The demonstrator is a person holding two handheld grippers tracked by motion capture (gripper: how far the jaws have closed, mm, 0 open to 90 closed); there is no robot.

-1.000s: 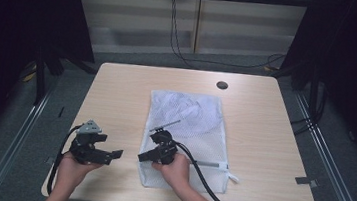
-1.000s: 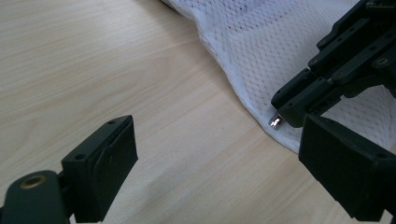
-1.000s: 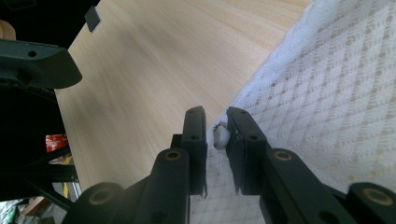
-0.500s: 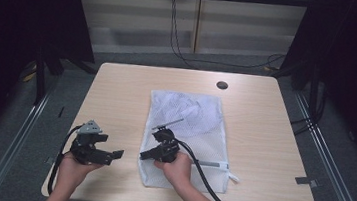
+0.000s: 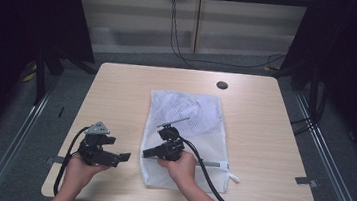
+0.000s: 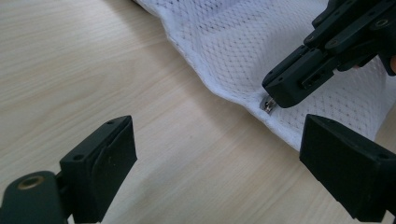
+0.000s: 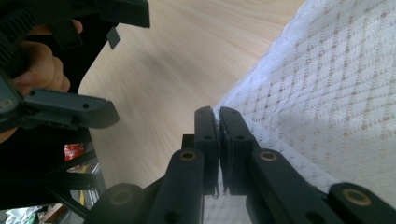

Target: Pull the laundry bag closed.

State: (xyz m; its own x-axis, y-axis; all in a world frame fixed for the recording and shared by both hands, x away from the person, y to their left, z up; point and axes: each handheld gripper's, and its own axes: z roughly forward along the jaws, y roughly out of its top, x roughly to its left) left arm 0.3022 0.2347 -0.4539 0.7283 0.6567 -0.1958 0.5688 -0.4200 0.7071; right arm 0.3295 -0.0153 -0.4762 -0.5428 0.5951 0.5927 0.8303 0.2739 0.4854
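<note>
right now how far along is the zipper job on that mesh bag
Early. Done: the right gripper has just closed on the metal zipper pull at the near left edge of the white mesh bag, which lies flat on the table. In hand: that pinch. The left gripper waits open over bare wood beside the bag, holding nothing. Left: bracing the bag and sliding the zipper along.
</note>
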